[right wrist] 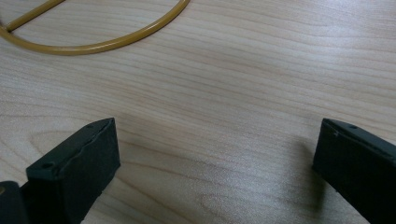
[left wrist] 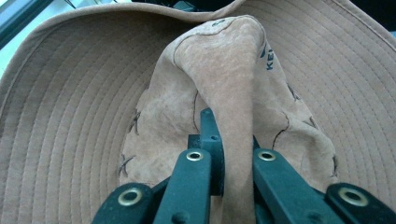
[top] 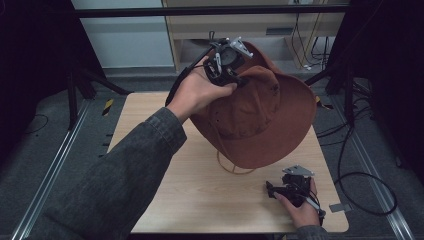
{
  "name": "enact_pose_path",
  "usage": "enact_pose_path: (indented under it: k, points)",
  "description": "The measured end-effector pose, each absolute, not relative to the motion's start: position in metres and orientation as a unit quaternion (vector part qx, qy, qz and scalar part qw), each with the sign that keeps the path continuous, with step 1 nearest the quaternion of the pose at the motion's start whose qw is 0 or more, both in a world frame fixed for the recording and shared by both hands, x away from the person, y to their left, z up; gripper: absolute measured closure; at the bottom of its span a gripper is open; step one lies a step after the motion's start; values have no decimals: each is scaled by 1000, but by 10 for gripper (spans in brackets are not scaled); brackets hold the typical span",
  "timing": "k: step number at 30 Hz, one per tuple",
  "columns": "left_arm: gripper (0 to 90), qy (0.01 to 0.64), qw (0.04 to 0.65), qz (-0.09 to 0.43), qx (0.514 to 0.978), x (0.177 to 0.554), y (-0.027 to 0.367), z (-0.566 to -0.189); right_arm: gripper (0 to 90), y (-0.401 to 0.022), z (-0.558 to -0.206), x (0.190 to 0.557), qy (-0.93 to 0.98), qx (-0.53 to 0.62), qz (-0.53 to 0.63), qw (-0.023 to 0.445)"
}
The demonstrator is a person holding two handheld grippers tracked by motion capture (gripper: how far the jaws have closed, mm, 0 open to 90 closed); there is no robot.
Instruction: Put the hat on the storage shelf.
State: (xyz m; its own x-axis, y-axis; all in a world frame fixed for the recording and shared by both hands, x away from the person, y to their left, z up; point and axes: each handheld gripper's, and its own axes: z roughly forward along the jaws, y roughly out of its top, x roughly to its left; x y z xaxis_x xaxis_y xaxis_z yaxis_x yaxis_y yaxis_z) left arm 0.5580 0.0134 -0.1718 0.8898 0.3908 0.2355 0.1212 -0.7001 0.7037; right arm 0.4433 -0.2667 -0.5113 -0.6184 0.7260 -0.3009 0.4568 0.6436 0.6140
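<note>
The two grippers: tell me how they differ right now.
The left gripper is shut on a fold of the brown hat; the right gripper stands open with nothing between its jaws. The left gripper is raised above the table; the right gripper sits low by the table's near edge. Both have black jaws and are hand-held.

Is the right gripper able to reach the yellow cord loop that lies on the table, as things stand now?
Probably yes. The right gripper rests on the table with jaws open, and the cord loop lies just ahead across bare wood. The hat, held up by the left gripper, hangs over the loop's far part.
</note>
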Motion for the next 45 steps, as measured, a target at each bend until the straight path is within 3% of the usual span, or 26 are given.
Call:
enact_pose_path:
  k: [45]
  points:
    - [835, 151, 328, 152, 920, 582, -16, -216, 6, -266, -511, 443, 864, 342, 250, 272]
